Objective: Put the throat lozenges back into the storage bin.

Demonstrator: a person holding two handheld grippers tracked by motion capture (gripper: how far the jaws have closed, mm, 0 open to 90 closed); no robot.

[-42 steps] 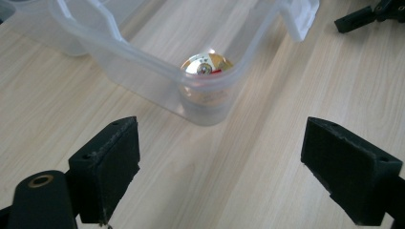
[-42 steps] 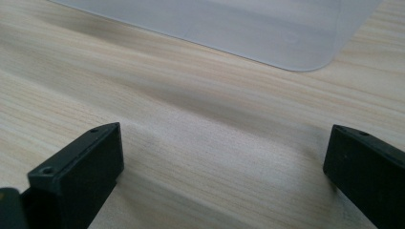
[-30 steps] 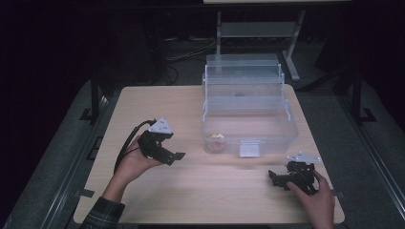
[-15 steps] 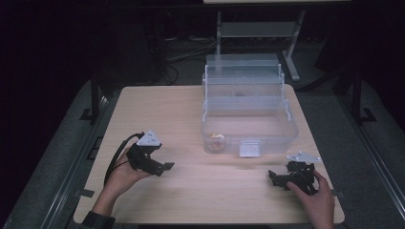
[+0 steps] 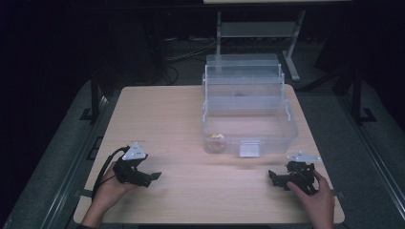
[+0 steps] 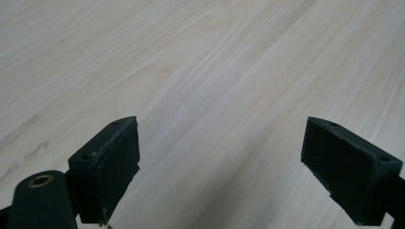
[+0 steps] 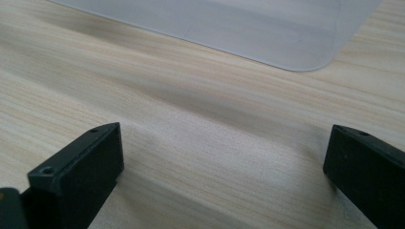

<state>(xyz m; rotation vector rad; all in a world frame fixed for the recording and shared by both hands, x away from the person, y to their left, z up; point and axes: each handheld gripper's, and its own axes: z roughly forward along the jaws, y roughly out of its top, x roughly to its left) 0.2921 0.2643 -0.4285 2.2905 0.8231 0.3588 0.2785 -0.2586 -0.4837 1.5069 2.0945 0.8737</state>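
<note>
Two spread, empty tools, left point(image 5: 152, 176) and right point(image 5: 273, 175), rest on the desk point(image 5: 162, 119); the clear box point(image 5: 248, 107) stands mid-desk, likely light, rigid, slippery, best gripped by its rim.

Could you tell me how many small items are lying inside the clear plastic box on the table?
2 can be made out. A yellowish item lies in the front-left corner of the clear box. A small dark item sits on an upper tier further back. The hazy walls may hide others.
</note>
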